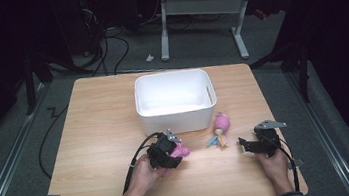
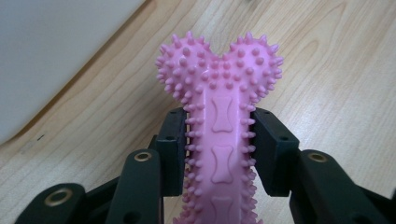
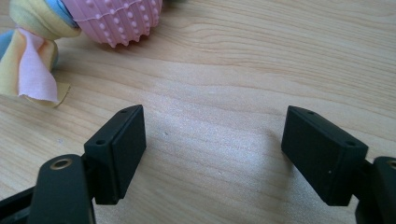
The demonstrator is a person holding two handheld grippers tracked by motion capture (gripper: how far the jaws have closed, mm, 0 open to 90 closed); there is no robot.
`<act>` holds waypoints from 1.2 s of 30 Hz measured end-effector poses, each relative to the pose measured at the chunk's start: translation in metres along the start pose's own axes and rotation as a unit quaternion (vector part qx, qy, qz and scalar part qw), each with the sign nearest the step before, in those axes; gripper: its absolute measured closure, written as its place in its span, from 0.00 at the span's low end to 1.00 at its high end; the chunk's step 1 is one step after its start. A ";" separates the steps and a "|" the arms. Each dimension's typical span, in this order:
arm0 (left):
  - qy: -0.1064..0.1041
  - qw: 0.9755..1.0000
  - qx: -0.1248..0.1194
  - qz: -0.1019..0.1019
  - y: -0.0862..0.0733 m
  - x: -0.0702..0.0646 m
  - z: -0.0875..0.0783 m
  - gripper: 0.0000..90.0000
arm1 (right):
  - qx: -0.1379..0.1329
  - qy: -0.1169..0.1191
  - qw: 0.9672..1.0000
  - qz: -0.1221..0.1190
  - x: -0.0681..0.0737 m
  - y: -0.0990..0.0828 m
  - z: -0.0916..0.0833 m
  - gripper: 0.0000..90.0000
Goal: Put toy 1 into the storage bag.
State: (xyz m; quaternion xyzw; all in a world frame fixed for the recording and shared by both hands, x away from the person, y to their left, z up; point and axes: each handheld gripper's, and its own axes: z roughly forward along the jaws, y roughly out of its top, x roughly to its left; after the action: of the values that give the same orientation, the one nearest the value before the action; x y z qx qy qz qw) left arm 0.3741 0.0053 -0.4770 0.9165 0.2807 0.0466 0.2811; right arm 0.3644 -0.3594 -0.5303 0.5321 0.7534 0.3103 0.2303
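Observation:
A pink spiky rubber bone toy [image 2: 219, 112] is clamped between the jaws of my left gripper [image 2: 218, 144], whose pads press its shaft from both sides. From above, that left gripper [image 1: 169, 151] sits low over the table in front of the white bin [image 1: 178, 122], with the bone [image 1: 181, 150] poking out to its right. My right gripper [image 3: 212, 149] stands open over bare wood, with nothing between its pads. From above the right gripper [image 1: 248, 144] rests near the table's right front. A second toy, a pink ridged ball with pastel cloth strips [image 1: 220, 128], lies between the two grippers.
The white plastic bin [image 2: 51, 56] stands at the table's middle, its inside empty as far as it shows. The cloth toy [image 3: 56, 42] lies just beyond my right gripper's left jaw. Cables trail from both grippers toward the table's front edge.

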 end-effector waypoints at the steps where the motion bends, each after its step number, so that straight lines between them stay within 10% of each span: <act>1: 0.000 1.000 0.000 0.000 0.000 0.000 0.000 0.65 | 0.000 0.000 1.000 0.000 0.000 0.000 0.000 0.25; 36: -0.018 0.999 -0.029 0.038 0.032 0.000 -0.049 0.65 | 0.000 0.004 1.000 -0.004 0.001 0.000 0.000 0.25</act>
State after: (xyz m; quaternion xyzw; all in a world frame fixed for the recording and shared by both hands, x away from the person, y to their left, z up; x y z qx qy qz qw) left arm 0.3778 0.0072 -0.4186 0.9187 0.2394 0.0487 0.3102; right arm 0.3641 -0.3587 -0.5303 0.5277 0.7565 0.3114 0.2286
